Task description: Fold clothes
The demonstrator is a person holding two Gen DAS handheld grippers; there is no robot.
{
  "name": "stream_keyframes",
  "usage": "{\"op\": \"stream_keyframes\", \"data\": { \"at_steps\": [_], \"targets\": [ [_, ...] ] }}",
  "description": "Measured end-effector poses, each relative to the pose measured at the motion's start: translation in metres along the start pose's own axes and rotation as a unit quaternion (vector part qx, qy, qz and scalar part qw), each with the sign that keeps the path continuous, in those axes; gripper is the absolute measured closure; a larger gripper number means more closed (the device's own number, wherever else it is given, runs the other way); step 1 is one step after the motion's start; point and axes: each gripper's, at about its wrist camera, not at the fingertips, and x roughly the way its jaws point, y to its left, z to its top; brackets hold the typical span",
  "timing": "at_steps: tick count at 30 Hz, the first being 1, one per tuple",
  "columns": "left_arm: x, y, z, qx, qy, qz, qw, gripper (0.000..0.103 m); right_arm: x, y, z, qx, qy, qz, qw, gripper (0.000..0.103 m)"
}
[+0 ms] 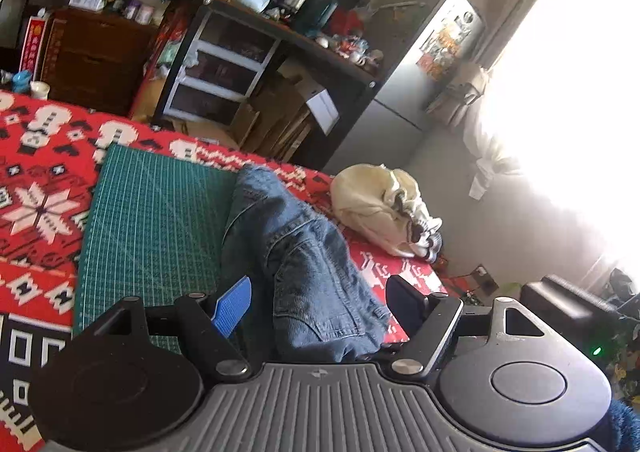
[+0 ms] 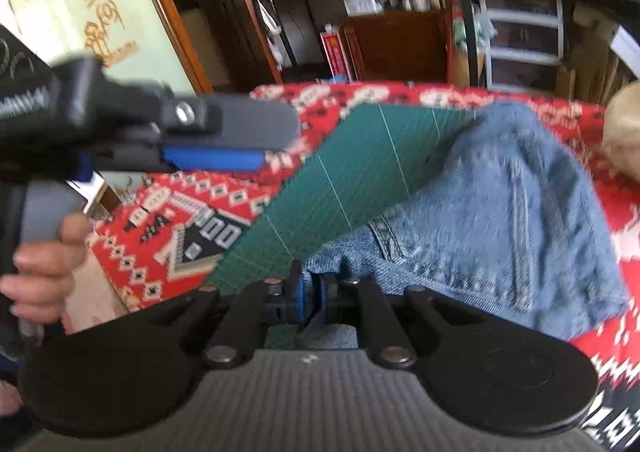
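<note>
Right gripper [image 2: 311,302] pinches our jeans [image 2: 500,220] edge to lift it | left gripper [image 1: 320,304] spread wide, unloaded, straddling denim | cutting mat [image 1: 160,212] beneath.

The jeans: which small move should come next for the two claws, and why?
Probably close the left claw on the jeans. Its fingers are spread wide with denim lying between them, ungripped, while the right claw is already shut on the denim's edge. The jeans lie bunched, partly on the green mat, so both ends need holding before spreading them flat.
</note>
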Motion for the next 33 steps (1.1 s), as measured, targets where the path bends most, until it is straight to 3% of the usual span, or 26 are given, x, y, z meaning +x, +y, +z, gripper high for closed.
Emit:
{"op": "stream_keyframes", "data": {
  "at_steps": [3,7,15,23,28,33],
  "targets": [
    [0.004,-0.002,-0.001,0.014,0.006,0.013,0.9998,0.03,-0.008,-0.011,-0.004,0.023,-0.004,0.007,1.0,0.089],
    [0.011,-0.015,-0.002,0.063,0.008,0.03,0.9976,0.03,-0.029,-0.032,-0.014,0.062,-0.01,0.01,0.998,0.073],
    [0.035,-0.056,-0.005,0.157,0.043,0.022,0.9863,0.03,-0.075,-0.079,-0.042,0.165,-0.025,0.008,0.986,0.057],
    [0.067,-0.108,-0.004,0.243,0.076,0.007,0.9671,0.029,-0.106,-0.117,-0.064,0.228,-0.036,-0.013,0.973,0.051],
    [0.099,-0.141,-0.007,0.289,0.114,0.018,0.9505,0.029,-0.135,-0.139,-0.085,0.249,-0.066,-0.067,0.964,0.051],
    [0.145,-0.168,-0.014,0.303,0.164,0.036,0.938,0.029,-0.156,-0.165,-0.106,0.282,-0.105,-0.104,0.948,0.049]
  ]
}}
